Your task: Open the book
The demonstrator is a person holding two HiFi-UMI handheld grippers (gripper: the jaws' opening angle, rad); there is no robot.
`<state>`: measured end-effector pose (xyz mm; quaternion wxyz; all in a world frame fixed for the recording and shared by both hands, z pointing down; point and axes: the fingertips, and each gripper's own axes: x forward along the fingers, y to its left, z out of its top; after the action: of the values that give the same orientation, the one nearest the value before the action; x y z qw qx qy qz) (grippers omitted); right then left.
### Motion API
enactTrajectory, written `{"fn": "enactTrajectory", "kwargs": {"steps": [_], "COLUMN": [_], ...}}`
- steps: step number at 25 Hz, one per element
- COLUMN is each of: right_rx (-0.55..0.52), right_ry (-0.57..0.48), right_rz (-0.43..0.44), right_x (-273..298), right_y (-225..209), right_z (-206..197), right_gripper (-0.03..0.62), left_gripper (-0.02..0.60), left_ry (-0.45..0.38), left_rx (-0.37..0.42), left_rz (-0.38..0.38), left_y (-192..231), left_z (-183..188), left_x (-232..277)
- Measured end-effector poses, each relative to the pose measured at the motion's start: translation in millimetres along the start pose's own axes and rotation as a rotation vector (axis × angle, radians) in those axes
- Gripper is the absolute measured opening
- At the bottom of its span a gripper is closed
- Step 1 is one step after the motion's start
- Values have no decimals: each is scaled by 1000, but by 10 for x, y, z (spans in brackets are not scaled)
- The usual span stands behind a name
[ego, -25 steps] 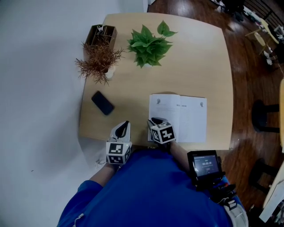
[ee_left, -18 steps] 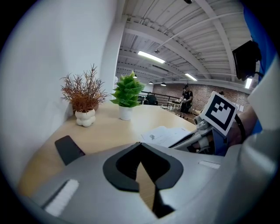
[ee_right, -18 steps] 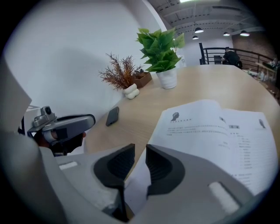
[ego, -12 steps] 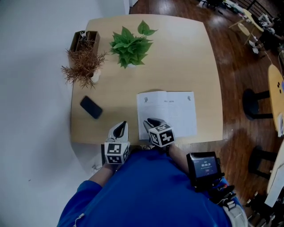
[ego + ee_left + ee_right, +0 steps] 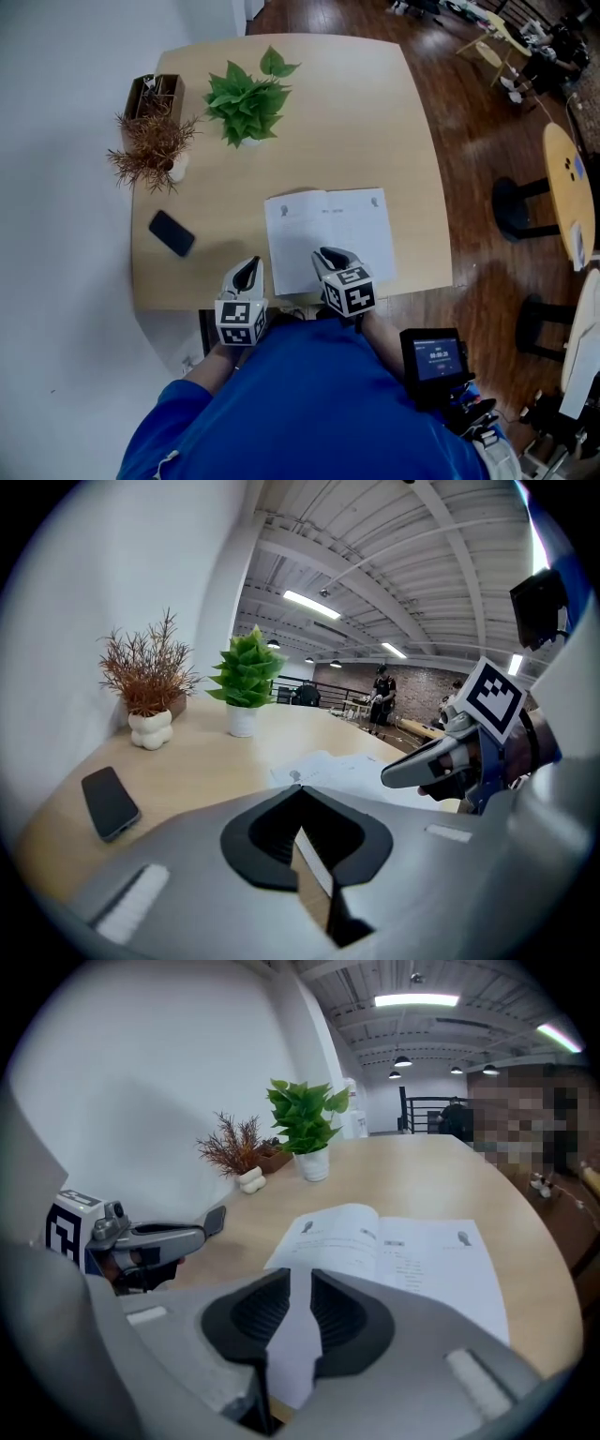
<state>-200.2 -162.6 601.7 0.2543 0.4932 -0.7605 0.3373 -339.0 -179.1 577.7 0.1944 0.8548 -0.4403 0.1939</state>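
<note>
The book (image 5: 325,239) lies open and flat on the wooden table (image 5: 375,122), white pages up, near the front edge; it also shows in the right gripper view (image 5: 394,1246) and the left gripper view (image 5: 352,772). My right gripper (image 5: 324,254) hovers over the book's near left corner, jaws almost together with nothing between them (image 5: 300,1281). My left gripper (image 5: 250,266) sits at the table's front edge left of the book, shut and empty (image 5: 300,792). Each gripper shows in the other's view: the right gripper (image 5: 422,767), the left gripper (image 5: 183,1236).
A black phone (image 5: 172,232) lies left of the book. A dried plant in a white vase (image 5: 150,148), a small wooden box (image 5: 155,92) and a green potted plant (image 5: 242,98) stand at the far left. Stools (image 5: 514,208) and wooden floor lie to the right.
The head view has shifted, so the table sits further left and higher. Both grippers stay at the front edge, the right one now further over the book's near corner. The book stays open.
</note>
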Motion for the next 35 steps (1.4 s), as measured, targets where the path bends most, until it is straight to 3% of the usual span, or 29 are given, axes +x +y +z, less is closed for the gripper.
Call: {"fn": "enactTrajectory", "kwargs": {"steps": [10, 16, 20, 26, 35], "right_rx": [-28, -71, -141, -251, -296], "right_ry": [-71, -126, -172, -254, -312], "right_rz": [-38, -27, -31, -31, 36], "right_x": [-495, -838, -1141, -1593, -2035], "right_y": [-506, -802, -971, -1114, -1259], "right_z": [-27, -125, -152, -175, -516], "right_gripper": [60, 48, 41, 15, 3], "left_gripper": [6, 6, 6, 6, 6], "left_ry": [-30, -88, -97, -95, -115], "left_rx": [37, 237, 280, 232, 161], "left_rz": [41, 66, 64, 111, 190], "left_y": [-479, -1062, -1469, -1870, -2433], "left_z": [184, 325, 339, 350, 160], "left_x": [79, 151, 188, 178, -44]}}
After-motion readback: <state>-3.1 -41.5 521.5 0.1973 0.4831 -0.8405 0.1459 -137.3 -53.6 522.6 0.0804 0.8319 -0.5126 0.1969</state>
